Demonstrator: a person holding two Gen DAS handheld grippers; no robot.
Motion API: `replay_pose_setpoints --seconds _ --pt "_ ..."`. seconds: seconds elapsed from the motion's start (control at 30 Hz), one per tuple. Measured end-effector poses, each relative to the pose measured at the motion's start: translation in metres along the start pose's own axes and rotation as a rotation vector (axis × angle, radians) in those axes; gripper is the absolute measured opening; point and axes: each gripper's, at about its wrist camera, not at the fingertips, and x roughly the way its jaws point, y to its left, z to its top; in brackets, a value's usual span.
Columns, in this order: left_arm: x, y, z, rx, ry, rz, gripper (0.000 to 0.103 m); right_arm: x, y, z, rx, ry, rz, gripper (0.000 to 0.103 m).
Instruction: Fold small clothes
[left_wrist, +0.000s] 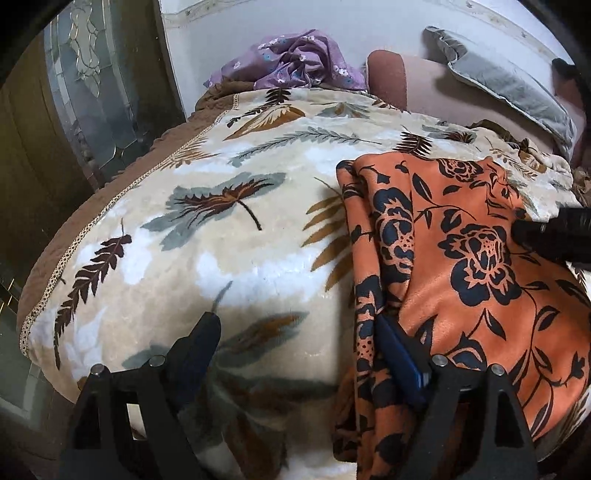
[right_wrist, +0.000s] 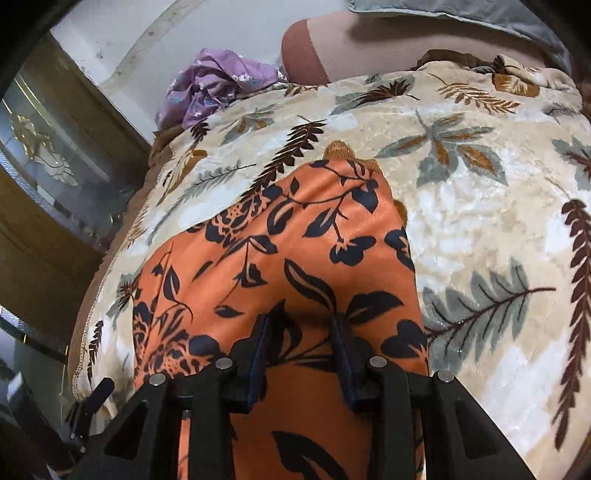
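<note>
1. Two black fingers of the left gripper (left_wrist: 295, 347) fill the bottom of the left wrist view, spread wide; one finger stands over the bare blanket, the other rests against the bunched edge of the orange garment (left_wrist: 461, 258), and nothing is pinched between them.
2. Two fingers of the right gripper (right_wrist: 301, 332) sit narrower, set down on the orange garment (right_wrist: 295, 258); a raised ridge of cloth lies between them, but whether the pads press on it cannot be told.
3. One orange garment with a dark blue flower print lies on the bed, spread over the leaf-patterned blanket (left_wrist: 221, 229) toward its near edge.
4. One cream blanket with grey and brown leaves covers the bed; a brown trimmed border runs along its left edge.
5. One crumpled purple floral cloth (left_wrist: 295, 59) lies at the blanket's far edge, well apart from the orange garment.
6. One grey pillow (left_wrist: 506, 81) rests at the far right corner, on a pinkish bolster (left_wrist: 424, 85).
7. One glass-panelled cabinet (left_wrist: 92, 81) stands beside the bed's left edge.
</note>
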Motion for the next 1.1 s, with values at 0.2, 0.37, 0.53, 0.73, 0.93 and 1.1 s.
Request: replay_pose_setpoints --seconds 0.2,0.37,0.53,0.73,0.93,1.1 --pt "0.003 0.004 0.000 -0.030 0.010 -0.029 0.087 0.004 0.040 0.017 -0.077 -0.016 0.087 0.039" --pt "0.004 0.005 -0.001 -0.028 0.005 -0.030 0.087 0.051 0.071 0.016 -0.139 0.088 0.087 0.039" --pt "0.005 0.005 0.000 -0.034 0.007 -0.035 0.087 0.070 0.073 0.020 -0.135 0.126 0.041 0.039" --pt "0.005 0.005 -0.001 -0.034 0.005 -0.034 0.087 0.026 0.057 0.011 -0.126 0.074 0.057 0.039" --pt "0.005 0.016 0.003 -0.087 0.045 -0.098 0.087 -0.044 0.015 0.004 -0.085 -0.028 0.087 0.045" --pt "0.010 0.031 0.011 -0.188 0.108 -0.244 0.087 -0.070 -0.051 -0.003 0.114 -0.015 0.186 0.071"
